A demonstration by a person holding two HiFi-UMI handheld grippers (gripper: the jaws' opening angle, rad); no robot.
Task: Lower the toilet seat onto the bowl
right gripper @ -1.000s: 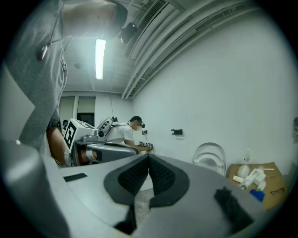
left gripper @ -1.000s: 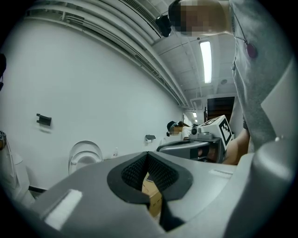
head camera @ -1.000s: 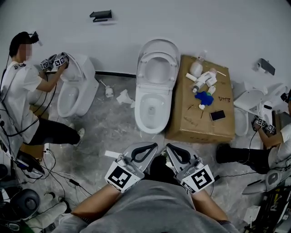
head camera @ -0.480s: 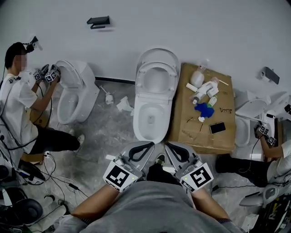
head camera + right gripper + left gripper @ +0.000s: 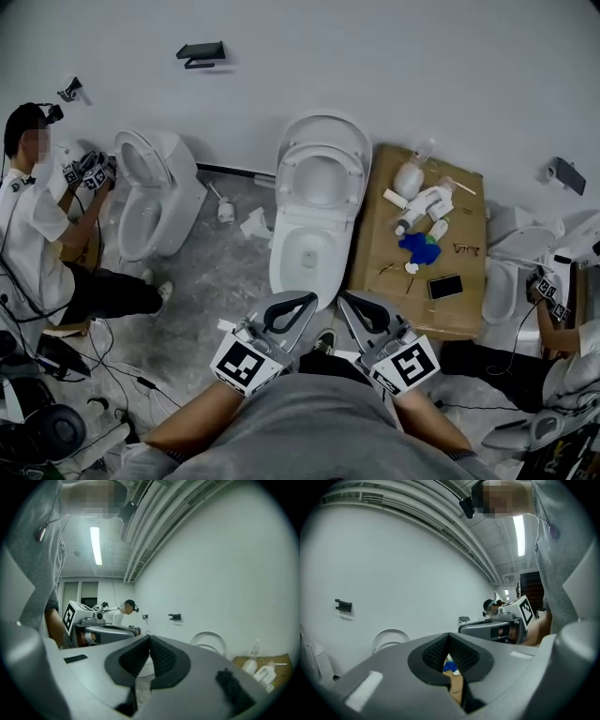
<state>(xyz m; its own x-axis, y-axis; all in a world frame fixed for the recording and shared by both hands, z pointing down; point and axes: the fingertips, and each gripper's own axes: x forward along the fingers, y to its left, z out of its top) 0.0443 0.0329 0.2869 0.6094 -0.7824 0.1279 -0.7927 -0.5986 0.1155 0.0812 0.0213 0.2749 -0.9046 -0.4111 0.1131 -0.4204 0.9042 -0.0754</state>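
The white toilet (image 5: 305, 246) stands against the wall ahead of me. Its seat ring (image 5: 319, 180) and lid (image 5: 326, 137) are both raised and lean back on the wall. My left gripper (image 5: 302, 306) and right gripper (image 5: 351, 306) are held side by side close to my body, short of the bowl's front rim and touching nothing. Both are shut and hold nothing. In the left gripper view the pads (image 5: 459, 656) meet at their tips, with the raised lid (image 5: 390, 639) far off. In the right gripper view the lid (image 5: 208, 641) shows beyond the shut gripper (image 5: 150, 641).
A cardboard box (image 5: 469, 281) right of the toilet carries bottles, a blue cloth and a phone. Another toilet (image 5: 155, 202) stands at the left with a person (image 5: 37, 216) working on it. Another person (image 5: 562, 314) sits at the right. Cables (image 5: 56, 375) lie on the left floor.
The toilet and box have slid lower and nearer in the head view. Both grippers stay shut in the same place near my body.
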